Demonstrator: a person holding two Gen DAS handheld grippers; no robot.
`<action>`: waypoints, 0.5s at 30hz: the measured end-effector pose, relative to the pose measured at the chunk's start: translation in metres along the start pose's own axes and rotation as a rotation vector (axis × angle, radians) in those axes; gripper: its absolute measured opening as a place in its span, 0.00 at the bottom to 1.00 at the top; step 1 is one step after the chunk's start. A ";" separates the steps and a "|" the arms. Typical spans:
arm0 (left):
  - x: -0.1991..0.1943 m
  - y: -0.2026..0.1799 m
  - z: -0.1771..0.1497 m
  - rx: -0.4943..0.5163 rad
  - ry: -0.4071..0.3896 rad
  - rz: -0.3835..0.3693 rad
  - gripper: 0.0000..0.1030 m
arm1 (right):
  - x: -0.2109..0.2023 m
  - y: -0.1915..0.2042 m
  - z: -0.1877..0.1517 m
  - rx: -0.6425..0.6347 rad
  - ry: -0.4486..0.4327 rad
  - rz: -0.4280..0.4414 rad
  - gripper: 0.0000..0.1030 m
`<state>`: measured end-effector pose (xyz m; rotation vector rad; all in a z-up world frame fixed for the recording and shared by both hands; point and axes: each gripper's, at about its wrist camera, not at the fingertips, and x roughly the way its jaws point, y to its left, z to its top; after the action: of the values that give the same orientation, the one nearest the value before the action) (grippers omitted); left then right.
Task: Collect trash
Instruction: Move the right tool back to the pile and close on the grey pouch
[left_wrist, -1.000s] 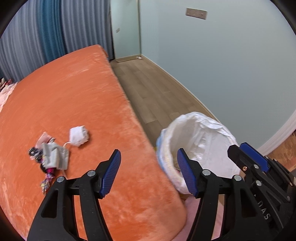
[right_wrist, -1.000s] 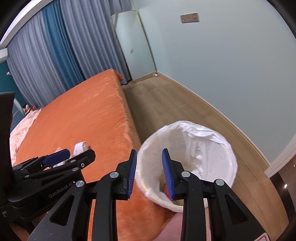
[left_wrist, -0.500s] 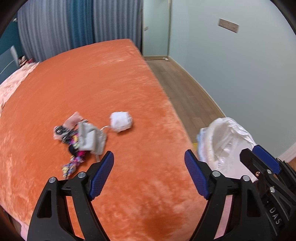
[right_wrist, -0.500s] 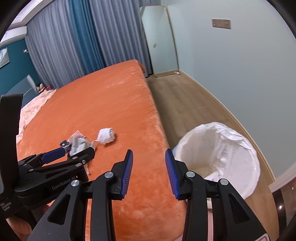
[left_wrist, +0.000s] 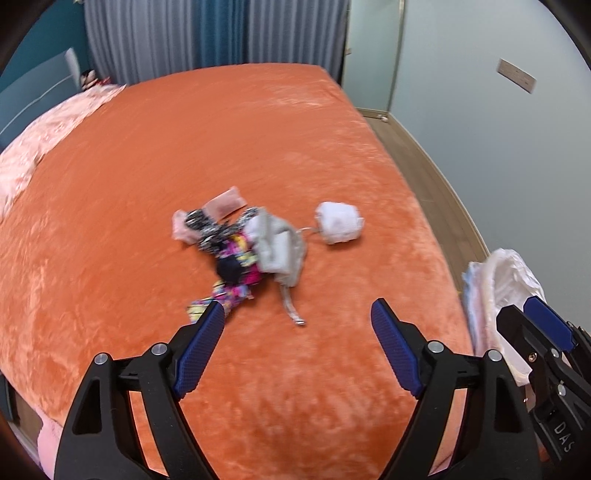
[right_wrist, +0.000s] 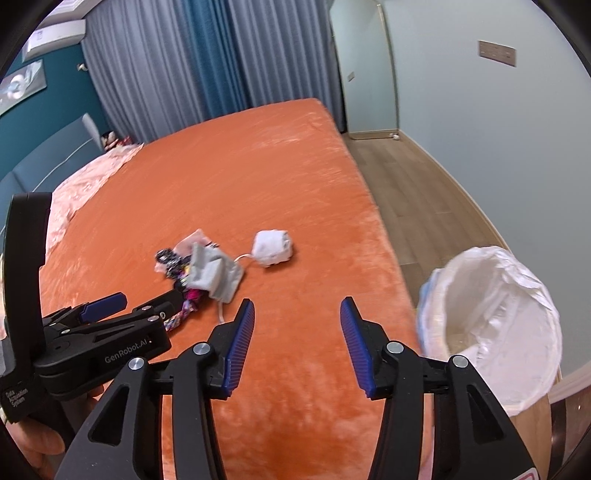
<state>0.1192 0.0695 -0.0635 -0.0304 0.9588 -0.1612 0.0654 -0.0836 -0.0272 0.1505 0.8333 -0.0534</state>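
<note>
Left gripper (left_wrist: 297, 332): jaws wide, empty, above orange plush bedspread (left_wrist: 221, 147).
Right gripper (right_wrist: 297, 336): wide, empty.
Crumpled white paper wad (left_wrist: 340, 222): beside grey pouch (left_wrist: 279, 247) (blurred).
White-lined bin (right_wrist: 495, 332): on floor.

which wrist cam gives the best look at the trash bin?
Right wrist. The trash bin shows its whole white-lined rim and part of the inside, beside the bed. In the left wrist view the bin is only a sliver at the right edge, partly hidden behind the right gripper.
</note>
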 end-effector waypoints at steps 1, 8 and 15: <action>0.002 0.006 0.000 -0.011 0.004 0.003 0.75 | 0.005 0.006 0.000 -0.010 0.008 0.006 0.46; 0.020 0.059 0.000 -0.115 0.036 0.038 0.75 | 0.046 0.043 0.006 -0.046 0.065 0.061 0.47; 0.039 0.106 0.002 -0.190 0.067 0.077 0.75 | 0.097 0.080 0.015 -0.075 0.114 0.106 0.47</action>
<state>0.1561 0.1683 -0.1042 -0.1636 1.0380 0.0003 0.1502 -0.0053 -0.0798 0.1277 0.9386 0.0872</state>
